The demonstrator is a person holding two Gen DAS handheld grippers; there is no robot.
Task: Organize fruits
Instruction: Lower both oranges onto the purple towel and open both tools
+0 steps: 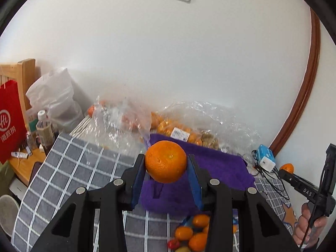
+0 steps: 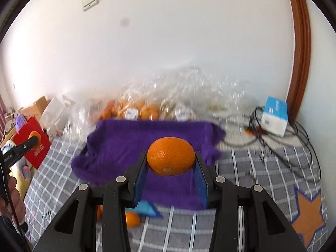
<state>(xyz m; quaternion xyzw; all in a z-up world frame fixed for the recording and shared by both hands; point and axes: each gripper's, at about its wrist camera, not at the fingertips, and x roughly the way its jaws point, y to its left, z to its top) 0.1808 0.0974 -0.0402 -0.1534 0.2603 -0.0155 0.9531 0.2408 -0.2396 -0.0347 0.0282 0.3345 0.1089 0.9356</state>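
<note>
Both grippers loaded, each carrying its own fruit. Left gripper [image 1: 166, 162] is clamped on an orange [image 1: 166, 161], blue pads pressing its two sides, held in the air above the purple cloth [image 1: 220, 166]. Right gripper [image 2: 171, 159] likewise pinches a second orange [image 2: 171, 156] over the same purple cloth [image 2: 126, 147]; that view is motion-blurred, so contact detail is soft. In the left view, at 5 o'clock low in frame, a small pile of fruit [image 1: 193, 235] lies on the checked sheet [image 1: 73, 163]; clear bags of more oranges [image 1: 174, 129] lie behind the cloth at 12 o'clock. Likely step: carrying both oranges to a drop spot, probably the cloth, though that is a guess. To do it well: keep the squeeze steady, lower each orange until it touches the fabric before letting go, and place them apart so they don't knock and roll off the edge. Round fruit rolls easily on soft bedding.
</note>
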